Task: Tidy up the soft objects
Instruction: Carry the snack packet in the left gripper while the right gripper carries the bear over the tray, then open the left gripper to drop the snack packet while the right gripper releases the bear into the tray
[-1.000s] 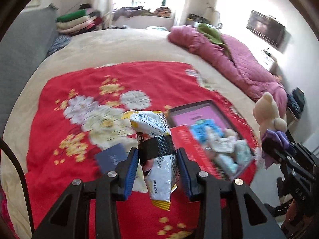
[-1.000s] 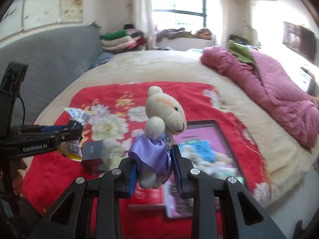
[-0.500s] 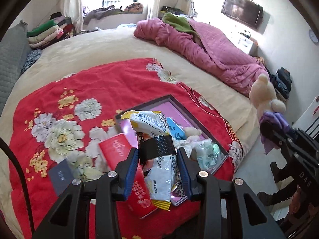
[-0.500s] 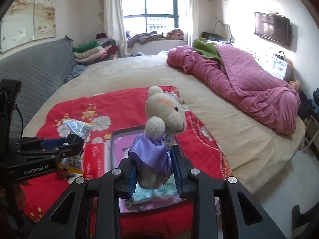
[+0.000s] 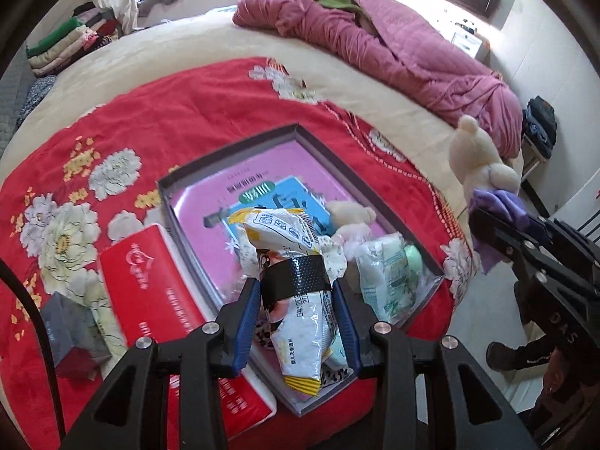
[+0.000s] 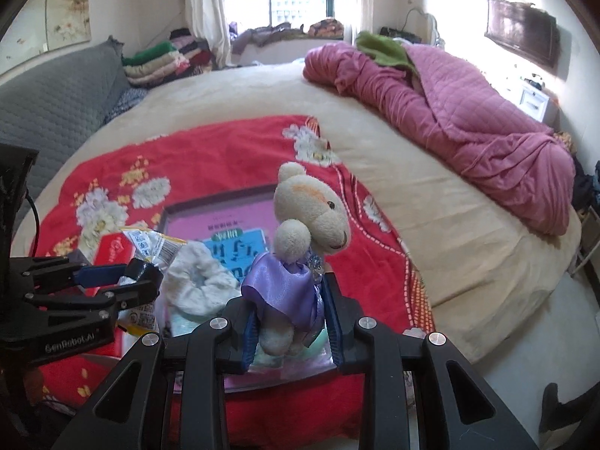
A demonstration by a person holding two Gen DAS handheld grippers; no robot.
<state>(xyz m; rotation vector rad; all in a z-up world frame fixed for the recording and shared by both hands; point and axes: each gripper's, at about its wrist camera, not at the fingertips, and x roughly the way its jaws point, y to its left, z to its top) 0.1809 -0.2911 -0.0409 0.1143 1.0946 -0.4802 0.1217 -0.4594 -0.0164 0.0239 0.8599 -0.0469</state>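
My left gripper (image 5: pixel 296 300) is shut on a white and yellow snack packet (image 5: pixel 290 262) and holds it above the near corner of a dark shallow box (image 5: pixel 232 146) with a pink lining. Inside the box lie a blue booklet, small plush toys (image 5: pixel 350 212) and a green-white soft pack (image 5: pixel 390 273). My right gripper (image 6: pixel 291 302) is shut on a cream teddy bear in a purple dress (image 6: pixel 307 221), upright above the box's (image 6: pixel 221 197) near right side. In the left wrist view the bear (image 5: pixel 478 157) shows at the right; in the right wrist view the left gripper (image 6: pixel 123 277) with its packet (image 6: pixel 153 243) shows at the left.
The box rests on a red floral blanket (image 5: pixel 157 112) over a beige bed. A red tissue pack (image 5: pixel 157 296) and a small dark box (image 5: pixel 71 330) lie left of it. A rumpled pink quilt (image 6: pixel 450 112) fills the far right, folded clothes (image 6: pixel 157 60) the far left. Floor lies beyond the bed's right edge.
Both grippers have moved across the bed and lower, from over the red blanket to over the open box. The packet and the bear stay held.
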